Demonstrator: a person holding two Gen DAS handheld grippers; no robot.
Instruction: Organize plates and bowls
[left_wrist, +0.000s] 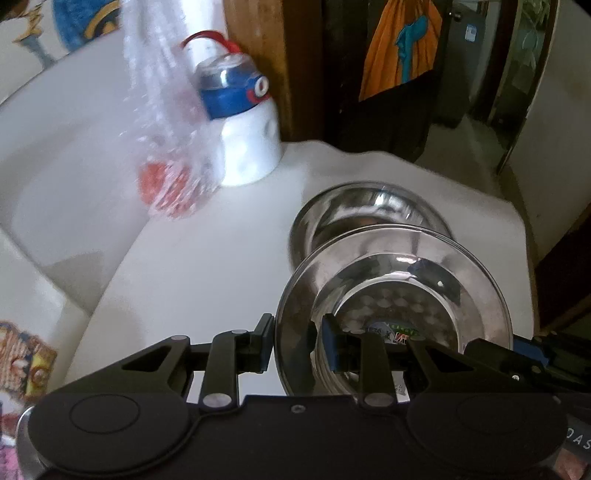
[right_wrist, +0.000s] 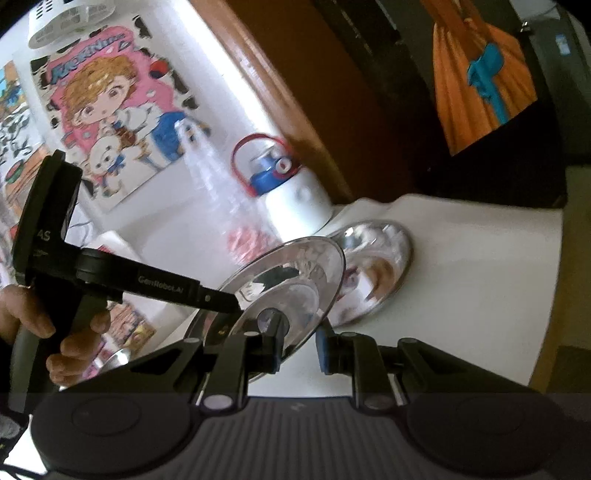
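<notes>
A white wall (right_wrist: 207, 122) bears cartoon drawings (right_wrist: 122, 122) beside a wooden doorframe (right_wrist: 295, 110).

Left tool (left_wrist: 297, 345) clamped; right tool (right_wrist: 299, 349) parted.

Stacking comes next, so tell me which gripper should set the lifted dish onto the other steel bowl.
Probably left. The left gripper clamps the rim of the tilted shiny steel dish, with the round steel bowl on the white table straight ahead. The right gripper is open, holding nothing.
</notes>
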